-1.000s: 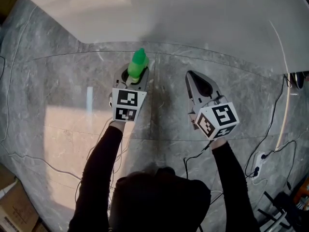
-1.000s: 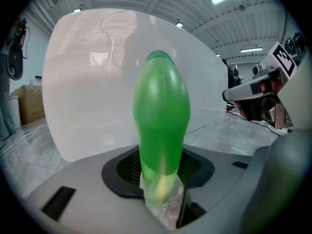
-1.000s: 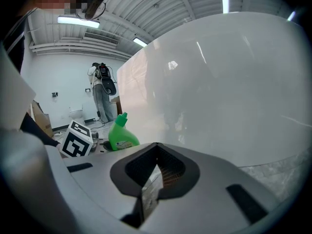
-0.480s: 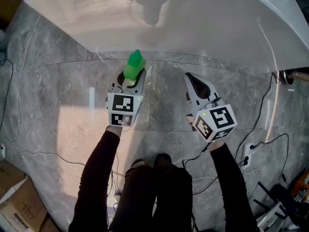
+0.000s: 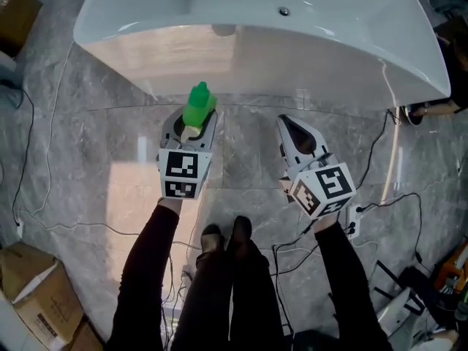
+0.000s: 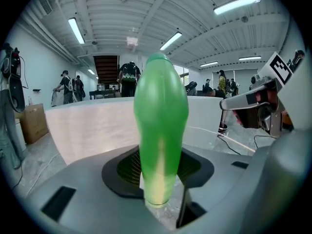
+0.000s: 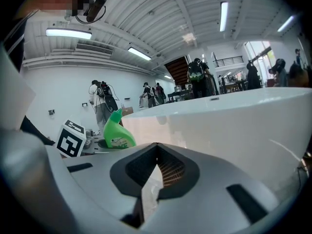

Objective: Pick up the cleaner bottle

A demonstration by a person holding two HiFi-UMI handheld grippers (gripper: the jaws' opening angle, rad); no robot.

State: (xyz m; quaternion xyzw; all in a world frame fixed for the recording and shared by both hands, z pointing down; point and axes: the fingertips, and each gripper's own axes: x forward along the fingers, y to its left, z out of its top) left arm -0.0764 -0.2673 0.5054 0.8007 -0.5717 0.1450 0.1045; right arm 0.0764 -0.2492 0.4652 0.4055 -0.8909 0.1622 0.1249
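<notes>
Left gripper [image 5: 195, 125] — cleaner bottle [image 5: 198, 102], base hidden

We see the green plastic cleaner bottle [image 5: 198, 105] standing upright, its lower body clamped between the jaws of the left gripper [image 5: 194, 125]. Its tapered cap points up. A label shows on one broad side in the right gripper view. It hangs above the grey stone floor [image 5: 88, 145], just before the white tub [image 5: 329, 57].
</notes>
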